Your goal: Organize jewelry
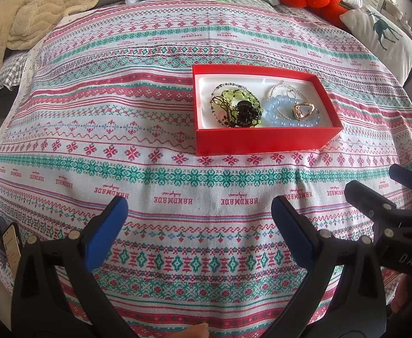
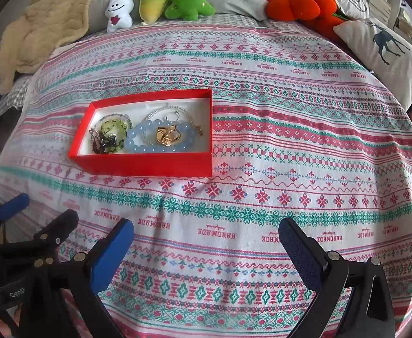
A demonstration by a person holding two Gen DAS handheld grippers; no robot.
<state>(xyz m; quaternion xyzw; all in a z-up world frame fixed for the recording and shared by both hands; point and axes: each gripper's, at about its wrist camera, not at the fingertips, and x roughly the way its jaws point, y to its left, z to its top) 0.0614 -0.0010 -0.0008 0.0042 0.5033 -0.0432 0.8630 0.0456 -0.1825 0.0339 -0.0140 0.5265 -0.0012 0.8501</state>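
Note:
A red box [image 1: 262, 140] [image 2: 149, 164] with a white lining lies on the patterned cloth. Inside lie a green and black bead bracelet [image 1: 235, 107] [image 2: 111, 132], a pale blue bead bracelet [image 1: 279, 109] [image 2: 146, 138], a gold ring piece [image 1: 303, 111] [image 2: 167, 136] and thin silver chains. My left gripper [image 1: 198, 208] is open and empty, hovering in front of the box and a little to its left. My right gripper [image 2: 206, 232] is open and empty, in front of the box and to its right. Each gripper shows at the edge of the other's view.
The patterned cloth [image 1: 121, 112] covers a bed. Plush toys [image 2: 177, 0], an orange pumpkin cushion [image 2: 299, 4], a deer pillow [image 2: 389, 53] and a beige blanket [image 2: 45, 28] line the far edge.

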